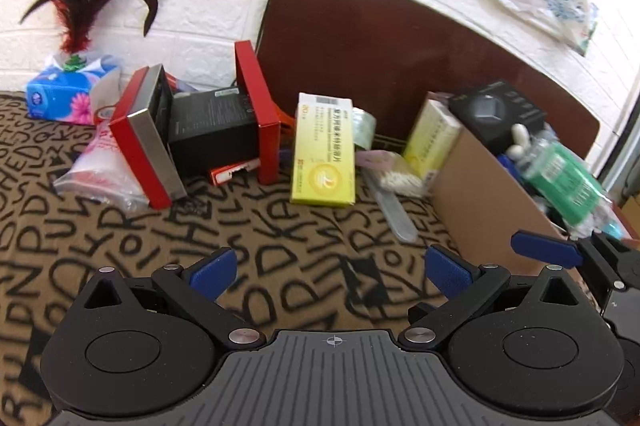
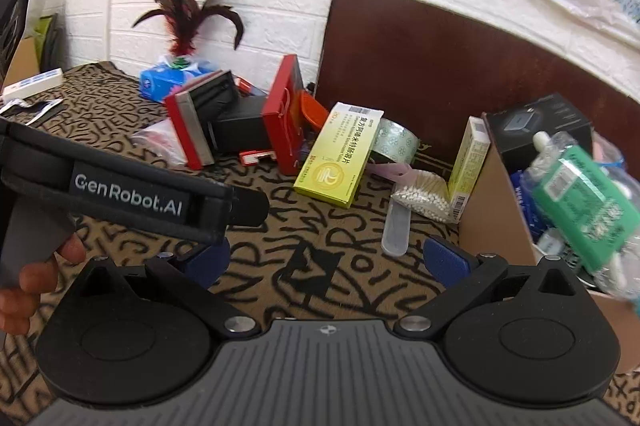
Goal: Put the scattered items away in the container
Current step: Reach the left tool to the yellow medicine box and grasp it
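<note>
A letter-patterned cloth [image 1: 120, 246] covers the table below a white brick wall. Both the left gripper [image 1: 336, 272] and right gripper [image 2: 324, 260] hover with jaws spread wide and empty. Ahead of both, the yellow medicine box [image 1: 324, 155] leans long axis upright; the cardboard container [image 2: 492, 226] lies right, so the right gripper seems nearer.

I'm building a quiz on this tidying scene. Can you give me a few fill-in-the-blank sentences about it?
1. The green pouch lies in the ____ box.
2. The yellow medicine box leans against a roll of ____.
3. The feather toy stands on a pack of ____.
4. Both the left tool and the right tool are ____ and hold nothing.

Missing words: cardboard; tape; tissues; open
</note>
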{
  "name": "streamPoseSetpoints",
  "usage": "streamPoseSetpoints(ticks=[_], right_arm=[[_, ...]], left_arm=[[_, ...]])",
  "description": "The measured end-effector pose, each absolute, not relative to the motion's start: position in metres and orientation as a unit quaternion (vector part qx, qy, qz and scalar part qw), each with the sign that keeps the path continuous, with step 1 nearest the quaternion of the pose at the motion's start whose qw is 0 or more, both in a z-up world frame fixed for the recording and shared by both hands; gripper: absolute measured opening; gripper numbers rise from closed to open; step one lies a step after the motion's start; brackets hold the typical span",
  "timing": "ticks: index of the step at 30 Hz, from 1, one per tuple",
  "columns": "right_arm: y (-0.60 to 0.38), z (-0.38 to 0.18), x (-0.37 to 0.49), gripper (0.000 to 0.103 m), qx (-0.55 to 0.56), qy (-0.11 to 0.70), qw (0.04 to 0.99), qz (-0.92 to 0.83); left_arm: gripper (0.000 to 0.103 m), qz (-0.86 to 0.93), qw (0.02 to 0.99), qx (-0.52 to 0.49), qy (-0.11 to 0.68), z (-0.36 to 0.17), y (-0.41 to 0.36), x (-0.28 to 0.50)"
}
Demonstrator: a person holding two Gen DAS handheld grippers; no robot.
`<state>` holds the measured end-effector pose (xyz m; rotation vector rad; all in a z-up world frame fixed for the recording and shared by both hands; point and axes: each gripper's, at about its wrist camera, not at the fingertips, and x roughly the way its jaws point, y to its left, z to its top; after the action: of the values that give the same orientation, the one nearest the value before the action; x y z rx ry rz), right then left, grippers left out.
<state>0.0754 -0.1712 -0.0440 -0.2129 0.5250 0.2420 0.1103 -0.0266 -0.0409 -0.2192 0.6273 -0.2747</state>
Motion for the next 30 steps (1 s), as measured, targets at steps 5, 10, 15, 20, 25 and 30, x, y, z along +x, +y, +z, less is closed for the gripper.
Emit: streamPoseSetpoints(ticks=[5, 10, 15, 20, 25, 30], right_arm=[[-0.173, -0.059, 0.115, 0.1, -0.088, 0.255, 0.953, 0.135], [-0.171, -0.076, 0.152, 0.09, -0.093, 0.264, 0.947, 0.154], [-0.176, -0.093, 0.188, 0.077, -0.092, 0.287, 0.94, 0.161], [-0.18, -0.105, 0.213, 0.071, -0.095, 0.296, 0.936, 0.163], [-0.178, -0.112, 0.229, 0.066, -0.104, 0.293, 0.934, 0.177], [-0.175, -0.111, 0.231, 0.047, -0.1, 0.302, 0.928, 0.194]], left_arm=[[0.098, -0.149, 0.93, -0.107, 0.318, -0.059, -0.029, 0.151], [0.088, -0.163, 0.925, -0.116, 0.323, -0.07, -0.026, 0.191], [0.084, -0.168, 0.923, -0.108, 0.328, -0.08, -0.03, 0.226], [0.082, -0.178, 0.921, -0.091, 0.333, -0.088, -0.04, 0.249], [0.082, -0.182, 0.915, -0.097, 0.346, -0.099, -0.045, 0.269], [0.072, -0.192, 0.912, -0.093, 0.349, -0.096, -0.051, 0.266]])
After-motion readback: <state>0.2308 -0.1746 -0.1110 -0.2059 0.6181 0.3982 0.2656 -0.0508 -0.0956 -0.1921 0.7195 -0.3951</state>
